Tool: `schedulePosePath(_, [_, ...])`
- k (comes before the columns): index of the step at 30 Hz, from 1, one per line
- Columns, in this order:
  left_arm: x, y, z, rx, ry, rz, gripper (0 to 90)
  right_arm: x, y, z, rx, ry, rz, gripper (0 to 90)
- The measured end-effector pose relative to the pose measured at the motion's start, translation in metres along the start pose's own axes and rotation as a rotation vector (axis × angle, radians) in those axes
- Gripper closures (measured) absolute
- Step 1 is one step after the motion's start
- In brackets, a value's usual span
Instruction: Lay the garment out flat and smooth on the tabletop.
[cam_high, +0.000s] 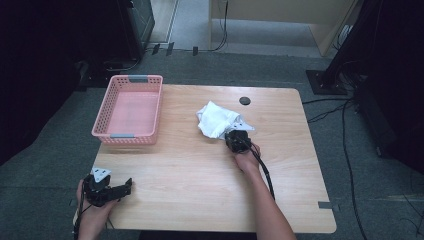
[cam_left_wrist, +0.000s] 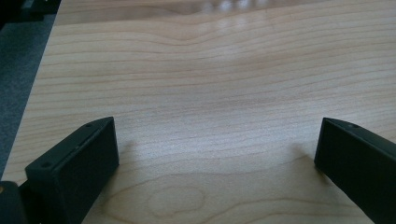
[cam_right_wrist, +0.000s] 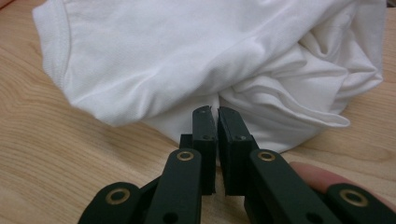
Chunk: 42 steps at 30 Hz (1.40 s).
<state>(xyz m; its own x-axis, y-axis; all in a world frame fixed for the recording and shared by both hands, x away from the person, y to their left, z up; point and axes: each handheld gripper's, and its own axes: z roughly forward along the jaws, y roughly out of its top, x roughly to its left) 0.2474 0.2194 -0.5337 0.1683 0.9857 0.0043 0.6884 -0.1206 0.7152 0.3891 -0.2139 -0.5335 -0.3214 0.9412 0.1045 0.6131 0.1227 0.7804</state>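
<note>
Jaws of right gripper (cam_right_wrist: 215, 112) we see pressed together, pinching white cloth (cam_right_wrist: 210, 56) edge. Left gripper (cam_left_wrist: 215, 140) spread wide; bare table (cam_left_wrist: 210, 84) ahead of fingertips.

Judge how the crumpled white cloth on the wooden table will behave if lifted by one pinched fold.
The crumpled white cloth probably hangs limp and unfolds, given its soft creases. It looks thin, so likely light. The right gripper appears shut on an edge fold, so a small pinch may slip.
</note>
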Motion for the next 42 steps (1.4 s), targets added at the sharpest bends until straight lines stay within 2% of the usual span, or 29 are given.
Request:
schedulePosePath(6, [-0.004,0.0,-0.001,0.007,0.016,-0.015,0.0,0.002,-0.003,-0.003,-0.001,-0.005,-0.012,88.1])
schedulePosePath(8, [-0.011,-0.001,-0.002,0.006,0.005,-0.001,0.0,0.003,-0.005,-0.006,0.001,-0.002,-0.015,88.2])
schedulePosePath(12, [-0.019,0.001,-0.001,0.006,0.011,0.008,0.0,0.003,-0.007,-0.008,0.0,-0.002,-0.023,88.2])
schedulePosePath(14, [-0.026,0.003,-0.001,0.002,-0.005,0.003,0.0,0.004,-0.008,-0.009,0.0,-0.002,-0.026,88.2])
schedulePosePath(18, [-0.043,0.012,-0.002,-0.026,-0.046,0.022,0.0,0.002,-0.008,-0.01,0.003,0.012,-0.01,88.2])
schedulePosePath(21, [-0.049,0.017,-0.002,-0.039,-0.06,0.029,0.0,0.003,-0.009,-0.01,0.002,0.01,-0.016,88.2])
schedulePosePath(25, [-0.061,0.029,0.0,-0.059,-0.108,0.024,0.0,0.003,-0.01,-0.012,0.001,0.009,-0.022,88.2])
schedulePosePath(31, [-0.073,0.038,0.003,-0.074,-0.137,0.026,0.3,0.004,-0.011,-0.013,0.003,0.016,-0.027,88.2])
schedulePosePath(35, [-0.085,0.043,0.005,-0.08,-0.152,0.056,0.3,0.004,-0.014,-0.016,0.003,0.028,-0.035,88.2])
schedulePosePath(42, [-0.097,0.048,0.008,-0.074,-0.171,0.071,0.3,0.005,-0.017,-0.021,0.008,0.041,-0.045,88.2])
